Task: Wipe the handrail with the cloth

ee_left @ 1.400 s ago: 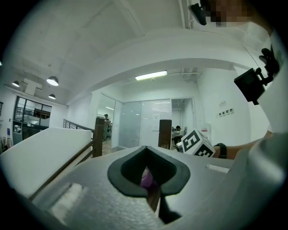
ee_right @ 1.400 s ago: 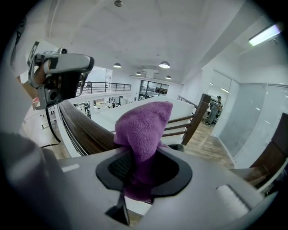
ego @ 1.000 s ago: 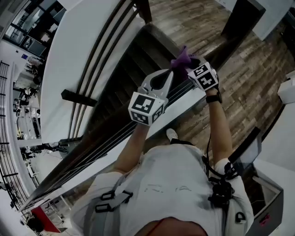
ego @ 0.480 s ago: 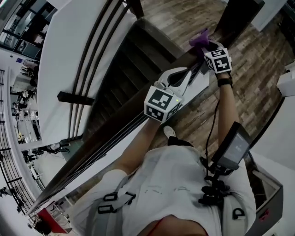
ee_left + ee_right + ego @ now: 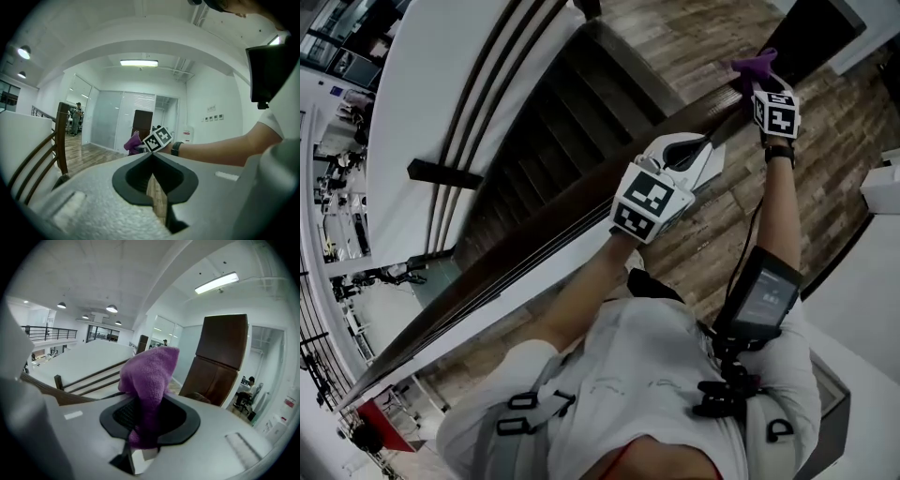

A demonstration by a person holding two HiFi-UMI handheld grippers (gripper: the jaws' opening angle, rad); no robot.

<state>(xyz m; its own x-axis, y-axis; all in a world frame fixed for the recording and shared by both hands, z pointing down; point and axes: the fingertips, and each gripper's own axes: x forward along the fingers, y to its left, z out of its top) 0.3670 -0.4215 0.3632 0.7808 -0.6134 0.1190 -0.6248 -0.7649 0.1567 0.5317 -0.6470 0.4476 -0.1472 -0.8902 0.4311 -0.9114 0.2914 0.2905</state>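
In the head view the dark wooden handrail (image 5: pixel 525 253) runs from lower left to upper right. At its upper end sits my right gripper (image 5: pixel 759 82), shut on a purple cloth (image 5: pixel 754 66) that lies on the rail. The right gripper view shows the cloth (image 5: pixel 147 376) bunched between the jaws of this gripper (image 5: pixel 149 401) and sticking out past them. My left gripper (image 5: pixel 712 141) is lower on the rail, behind the right one. Its jaws meet at the tips with nothing held, which the left gripper view (image 5: pixel 151 154) confirms. That view also shows the cloth (image 5: pixel 132 143) ahead.
Dark stairs (image 5: pixel 553 122) descend to the left of the rail, beside a white wall with dark wall rails (image 5: pixel 478 103). Thin cables (image 5: pixel 534 272) run under the handrail. A wood floor (image 5: pixel 825 159) lies to the right. A tall brown post (image 5: pixel 222 357) stands ahead.
Both grippers have slid up and to the right along the handrail. The right one with the cloth went further, so the gap between them has grown.
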